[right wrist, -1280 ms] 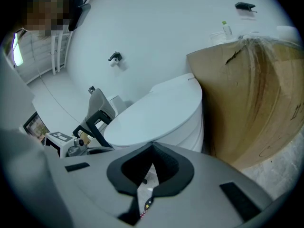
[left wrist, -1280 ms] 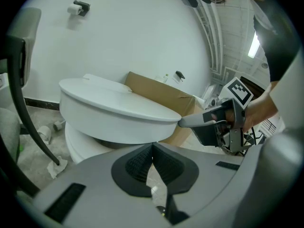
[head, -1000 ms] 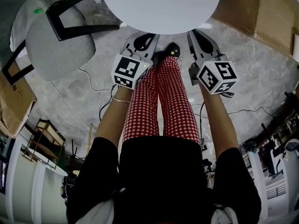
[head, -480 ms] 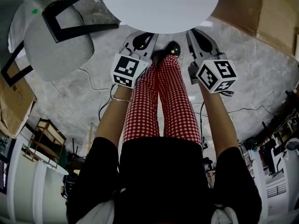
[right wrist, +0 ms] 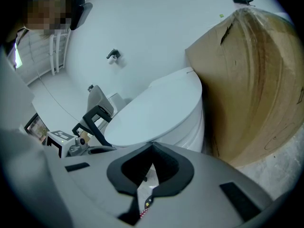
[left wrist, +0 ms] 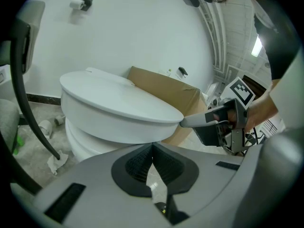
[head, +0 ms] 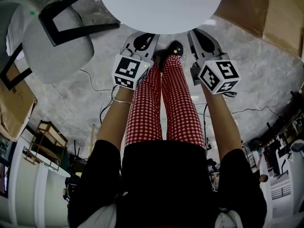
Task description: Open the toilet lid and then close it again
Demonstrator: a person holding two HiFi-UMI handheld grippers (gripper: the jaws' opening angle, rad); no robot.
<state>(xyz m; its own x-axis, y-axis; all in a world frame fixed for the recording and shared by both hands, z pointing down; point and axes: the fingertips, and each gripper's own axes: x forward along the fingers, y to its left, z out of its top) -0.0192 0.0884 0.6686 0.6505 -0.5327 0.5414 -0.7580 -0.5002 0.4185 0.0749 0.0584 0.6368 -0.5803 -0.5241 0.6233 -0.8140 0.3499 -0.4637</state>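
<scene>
A rough grey concrete floor (head: 270,80) spreads under everything. The white toilet (left wrist: 95,137) stands against a white wall, and its toilet lid (head: 161,4) is down, lying flat over the bowl. Just beside the toilet on the person's right is a big brown cardboard box (right wrist: 256,84). On the other side stands a grey padded seat (head: 52,46) with a black frame.

The person stands in front of the toilet in red-and-white checked trousers (head: 166,103), one black shoe (head: 175,49) showing between the two grippers.

The left gripper (left wrist: 152,146) is held low before the lid's front rim. Its jaws meet at the tips and hold nothing; only floor shows through the hollow behind them. From the head view its tips are hidden under the lid's edge.

The right gripper (right wrist: 152,145) is likewise closed, tips together and empty. The left gripper view shows its tip right at the lid's front rim, apparently touching.

High on the wall hangs a small toilet-roll holder (left wrist: 78,3).
</scene>
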